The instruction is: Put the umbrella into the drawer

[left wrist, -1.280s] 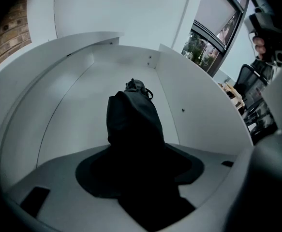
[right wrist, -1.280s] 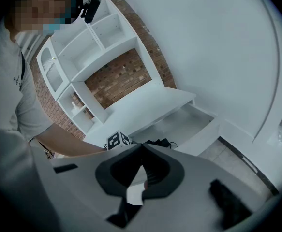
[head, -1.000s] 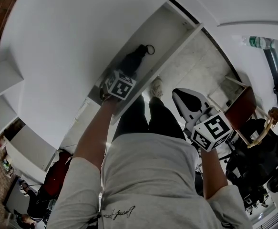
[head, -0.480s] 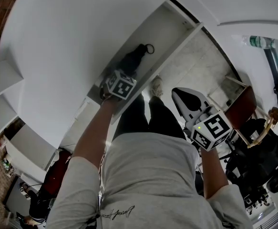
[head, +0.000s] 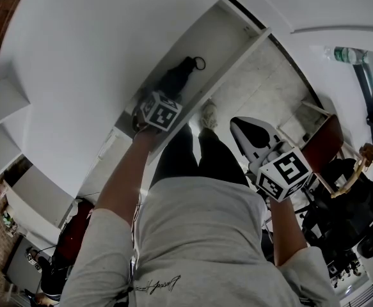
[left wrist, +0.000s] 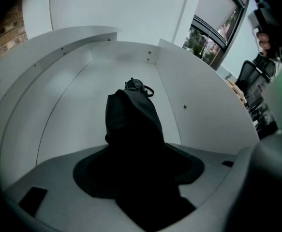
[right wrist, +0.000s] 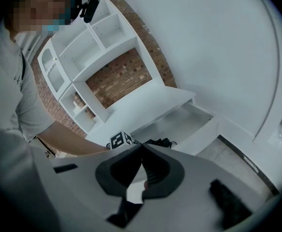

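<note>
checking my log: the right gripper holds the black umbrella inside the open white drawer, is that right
No. The left gripper holds the black umbrella inside the open white drawer, as the left gripper view shows. The right gripper is shut on nothing, away from the drawer.

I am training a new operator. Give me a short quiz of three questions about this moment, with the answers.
1. True or false: the right gripper holds the umbrella.
2. Where is the umbrella? A) on the floor B) inside the open drawer C) on a shelf
3. Fill in: the left gripper is shut on the ____.
Key: 1 false, its jaws are shut on nothing; 2 B; 3 umbrella.
</note>
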The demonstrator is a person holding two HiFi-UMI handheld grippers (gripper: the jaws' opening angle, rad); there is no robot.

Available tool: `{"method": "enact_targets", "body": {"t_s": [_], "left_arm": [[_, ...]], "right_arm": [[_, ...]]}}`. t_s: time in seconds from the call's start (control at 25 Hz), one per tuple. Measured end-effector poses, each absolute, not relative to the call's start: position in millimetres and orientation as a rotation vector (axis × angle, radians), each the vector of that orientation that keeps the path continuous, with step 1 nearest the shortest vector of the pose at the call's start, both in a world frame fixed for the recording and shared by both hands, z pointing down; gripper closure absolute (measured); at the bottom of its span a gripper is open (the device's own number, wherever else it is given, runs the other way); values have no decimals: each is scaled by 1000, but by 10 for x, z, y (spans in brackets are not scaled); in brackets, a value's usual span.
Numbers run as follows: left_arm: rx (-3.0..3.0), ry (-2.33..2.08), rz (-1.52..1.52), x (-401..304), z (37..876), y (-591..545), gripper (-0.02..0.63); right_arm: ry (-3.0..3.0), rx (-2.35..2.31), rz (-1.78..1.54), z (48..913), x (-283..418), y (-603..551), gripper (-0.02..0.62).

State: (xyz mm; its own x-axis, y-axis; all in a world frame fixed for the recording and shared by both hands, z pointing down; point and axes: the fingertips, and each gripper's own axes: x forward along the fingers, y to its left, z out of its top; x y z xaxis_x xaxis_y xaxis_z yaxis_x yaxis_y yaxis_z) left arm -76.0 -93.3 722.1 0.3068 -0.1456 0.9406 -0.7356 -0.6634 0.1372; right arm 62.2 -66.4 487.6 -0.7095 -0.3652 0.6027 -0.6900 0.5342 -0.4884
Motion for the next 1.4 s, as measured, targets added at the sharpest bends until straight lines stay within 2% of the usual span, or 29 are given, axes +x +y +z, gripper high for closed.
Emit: {"method": "enact_targets", "body": {"t_s": [1.4], "left_arm": [[2035,-840,1328,-755,6787,-877,294]], "right_arm": [[-2420,840,940,4555,607,-543,568]]}}
